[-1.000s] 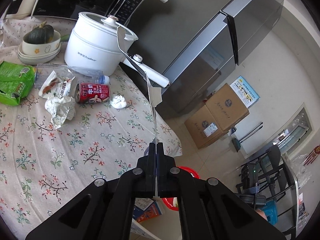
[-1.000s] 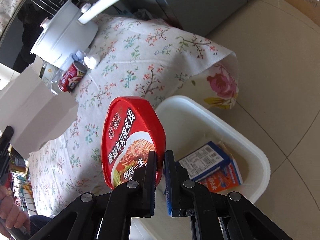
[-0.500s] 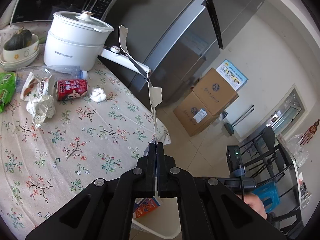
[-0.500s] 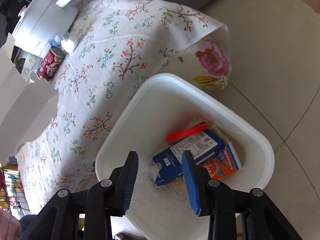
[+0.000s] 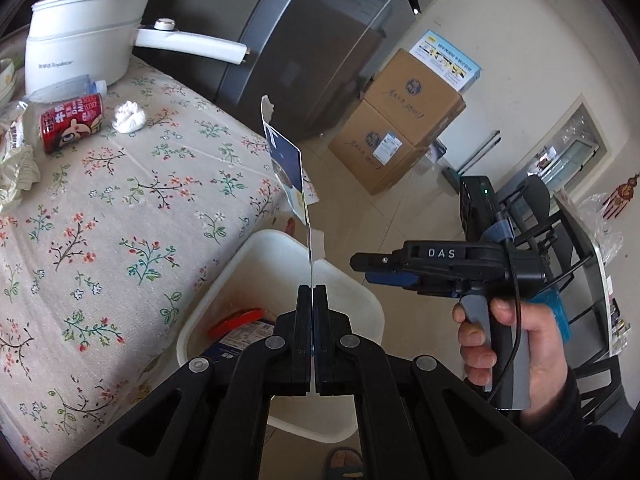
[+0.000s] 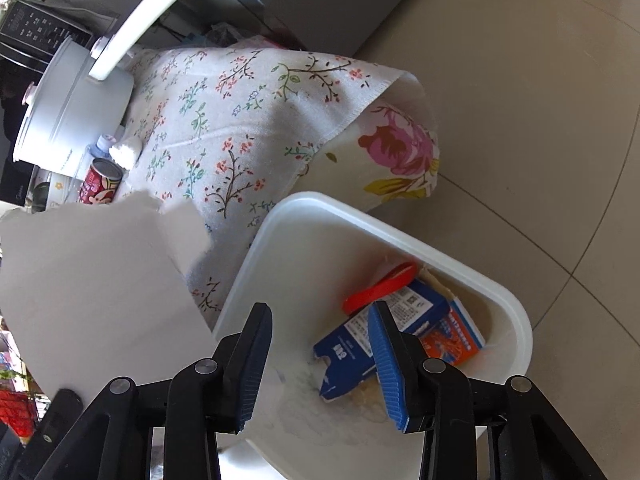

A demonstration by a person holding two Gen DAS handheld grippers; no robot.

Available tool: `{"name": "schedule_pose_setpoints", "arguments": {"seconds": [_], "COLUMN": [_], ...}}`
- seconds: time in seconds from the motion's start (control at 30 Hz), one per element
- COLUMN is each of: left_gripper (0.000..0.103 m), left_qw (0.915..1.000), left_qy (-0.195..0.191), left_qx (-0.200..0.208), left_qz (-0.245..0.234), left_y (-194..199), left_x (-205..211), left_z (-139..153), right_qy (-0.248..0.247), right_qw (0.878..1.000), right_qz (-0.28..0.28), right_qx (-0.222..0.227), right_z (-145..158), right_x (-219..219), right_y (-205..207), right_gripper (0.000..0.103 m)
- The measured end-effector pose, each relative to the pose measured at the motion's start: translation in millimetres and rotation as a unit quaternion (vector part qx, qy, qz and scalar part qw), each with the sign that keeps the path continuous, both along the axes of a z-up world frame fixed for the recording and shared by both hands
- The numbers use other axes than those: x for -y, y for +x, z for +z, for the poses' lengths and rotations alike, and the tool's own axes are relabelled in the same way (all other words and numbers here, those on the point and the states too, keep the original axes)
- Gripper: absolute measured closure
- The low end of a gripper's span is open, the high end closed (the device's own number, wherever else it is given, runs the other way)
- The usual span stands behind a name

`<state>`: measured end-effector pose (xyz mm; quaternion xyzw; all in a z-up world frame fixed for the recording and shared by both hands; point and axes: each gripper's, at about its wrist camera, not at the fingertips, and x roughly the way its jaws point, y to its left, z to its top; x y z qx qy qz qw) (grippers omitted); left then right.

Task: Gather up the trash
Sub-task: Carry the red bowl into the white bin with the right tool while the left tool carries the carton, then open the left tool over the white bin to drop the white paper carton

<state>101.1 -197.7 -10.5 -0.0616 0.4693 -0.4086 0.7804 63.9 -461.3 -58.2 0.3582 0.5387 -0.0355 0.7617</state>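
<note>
Cardboard scrap (image 5: pixel 287 165) pinched in left tool (image 5: pixel 313 293), seemingly over bin (image 5: pixel 362 300)

The tabletop (image 5: pixel 120 216) wears a beige cloth printed with small red, blue and green flower sprigs, and at its corner a second cloth (image 6: pixel 400 152) shows a large pink rose with yellow leaves. On it are a white pot (image 5: pixel 80 36), a red can (image 5: pixel 72 122) with a cartoon face and a white paper wad (image 5: pixel 129 117). The white bin (image 6: pixel 360 232) holds a red lid (image 6: pixel 380 286), a blue-and-white carton (image 6: pixel 400 312) and an orange pack (image 6: pixel 460 332); the card (image 5: pixel 290 168) is blue one side, grey-white the other, and the black right claw (image 6: pixel 320 364) has blue pads (image 6: pixel 386 364).
</note>
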Motion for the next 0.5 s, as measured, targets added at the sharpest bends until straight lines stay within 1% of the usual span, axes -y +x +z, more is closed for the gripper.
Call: {"name": "schedule_pose_setpoints", "arguments": {"seconds": [0.1, 0.2, 0.27, 0.33, 0.4, 0.5], "left_gripper": [0.103, 0.103, 0.103, 0.103, 0.103, 0.103], "left_qw": [0.9999, 0.9991, 0.9982, 0.9976, 0.9974, 0.9966], "left_qy": [0.013, 0.037, 0.055, 0.060, 0.061, 0.071], "left_qx": [0.004, 0.005, -0.001, -0.015, -0.015, 0.002], "left_qz": [-0.009, -0.018, -0.023, -0.031, -0.037, -0.043], "left_y": [-7, -12, -16, -19, -22, -27], "left_x": [12, 28, 38, 45, 50, 56], "left_z": [-10, -28, -43, -52, -54, -56], "right_qy": [0.011, 0.020, 0.022, 0.025, 0.027, 0.028], "right_qw": [1.000, 1.000, 1.000, 1.000, 1.000, 0.999], "right_qz": [-0.006, -0.009, -0.011, -0.013, -0.015, -0.016], "right_qx": [-0.001, -0.001, -0.001, 0.000, 0.001, 0.004], "right_z": [-2, -4, -5, -6, -5, -4], "right_x": [1, 3, 3, 4, 5, 6], "right_y": [-1, -1, 0, 0, -1, -2], "right_gripper": [0.058, 0.058, 0.058, 0.058, 0.058, 0.058]}}
